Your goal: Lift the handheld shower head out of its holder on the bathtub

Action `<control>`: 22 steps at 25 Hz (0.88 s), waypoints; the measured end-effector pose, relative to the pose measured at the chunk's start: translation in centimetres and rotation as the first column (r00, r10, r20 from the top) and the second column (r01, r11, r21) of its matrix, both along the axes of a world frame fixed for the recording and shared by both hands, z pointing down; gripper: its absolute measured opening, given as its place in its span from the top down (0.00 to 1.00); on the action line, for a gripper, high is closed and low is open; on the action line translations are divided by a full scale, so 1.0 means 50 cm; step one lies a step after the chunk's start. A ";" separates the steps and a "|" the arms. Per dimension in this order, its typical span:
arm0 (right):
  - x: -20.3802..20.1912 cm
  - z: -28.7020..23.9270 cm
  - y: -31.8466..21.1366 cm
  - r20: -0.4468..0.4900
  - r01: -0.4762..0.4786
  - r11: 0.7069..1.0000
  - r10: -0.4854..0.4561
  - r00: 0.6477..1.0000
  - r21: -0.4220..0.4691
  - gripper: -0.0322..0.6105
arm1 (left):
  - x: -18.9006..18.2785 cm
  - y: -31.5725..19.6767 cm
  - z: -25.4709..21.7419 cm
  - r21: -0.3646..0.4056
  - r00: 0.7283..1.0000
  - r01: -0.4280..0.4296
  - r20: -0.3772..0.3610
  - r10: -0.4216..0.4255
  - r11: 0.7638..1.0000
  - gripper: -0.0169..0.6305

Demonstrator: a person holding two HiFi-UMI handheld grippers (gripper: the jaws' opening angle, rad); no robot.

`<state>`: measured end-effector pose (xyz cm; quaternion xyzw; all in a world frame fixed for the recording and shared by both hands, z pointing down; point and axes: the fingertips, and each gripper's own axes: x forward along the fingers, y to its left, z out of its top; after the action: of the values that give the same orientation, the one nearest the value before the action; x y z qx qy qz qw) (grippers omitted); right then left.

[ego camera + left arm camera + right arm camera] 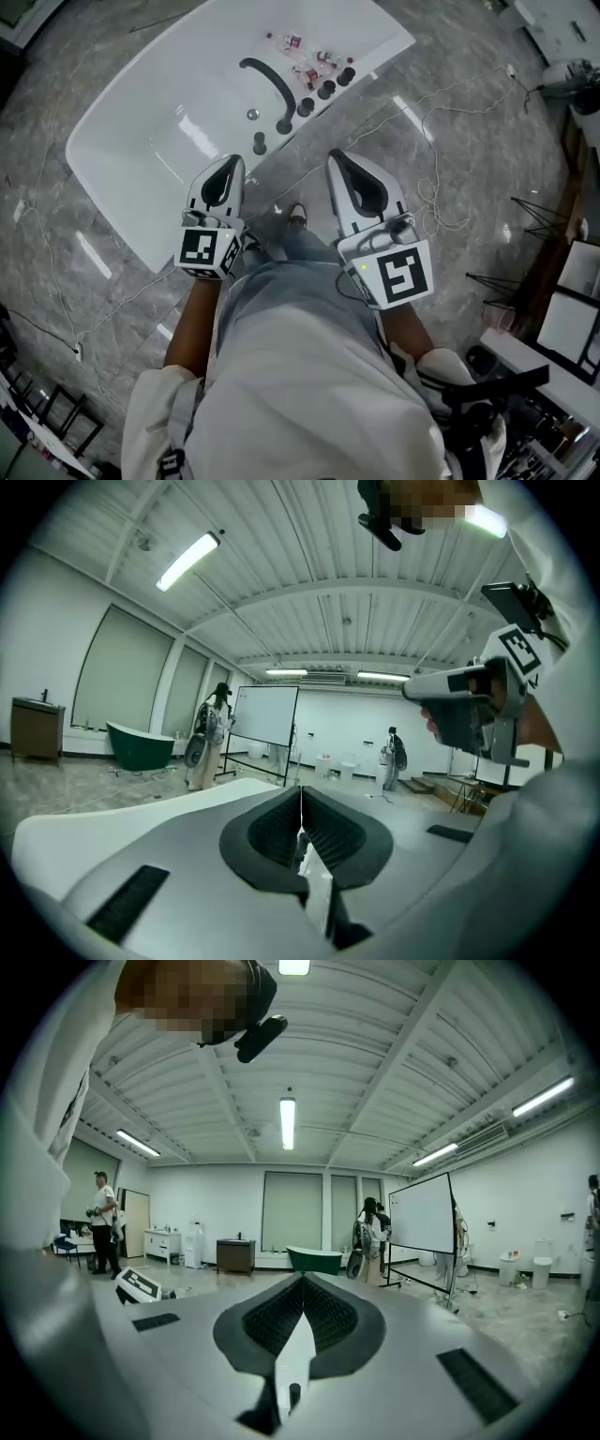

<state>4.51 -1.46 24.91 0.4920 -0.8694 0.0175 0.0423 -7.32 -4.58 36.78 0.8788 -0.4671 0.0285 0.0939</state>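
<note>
The left gripper [231,161] and the right gripper [337,156] are hovering with fingers pressed together, empty; the curved black handheld shower head [273,82] is sitting on the glossy white bathtub [141,159] rim, well ahead of them

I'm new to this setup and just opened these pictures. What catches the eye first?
A white bathtub fills the upper head view, with the dark handheld shower head curving along its rim beside black knobs. Nearer the person, the left gripper and right gripper are side by side, jaws shut and empty.
</note>
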 end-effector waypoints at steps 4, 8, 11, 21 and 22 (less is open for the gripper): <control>0.015 -0.022 -0.012 0.075 -0.003 0.999 0.000 0.997 0.043 0.92 | 0.003 -0.020 0.089 -0.022 0.999 -0.026 0.031 0.027 0.999 0.95; 0.023 0.000 -0.025 0.081 -0.006 0.999 0.003 0.997 0.037 0.92 | 0.015 -0.050 0.237 -0.110 0.997 -0.056 0.052 0.062 0.992 0.80; 0.019 0.028 -0.027 0.078 0.002 1.000 -0.002 0.997 0.003 0.92 | 0.023 -0.079 0.367 -0.202 0.993 -0.058 0.088 0.077 0.978 0.63; 0.074 0.206 -0.157 -0.008 -0.022 0.995 0.021 1.000 -0.095 0.92 | 0.054 -0.303 0.750 -0.375 0.980 0.043 0.195 0.034 0.926 0.48; 0.081 0.219 -0.163 -0.018 -0.026 0.994 0.024 1.000 -0.104 0.92 | 0.059 -0.317 0.770 -0.381 0.979 0.046 0.201 0.035 0.924 0.48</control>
<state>8.55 -9.60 35.88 0.4999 -0.8608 0.0590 0.0751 -4.36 -20.45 75.30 0.8344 -0.4621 0.2091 0.2156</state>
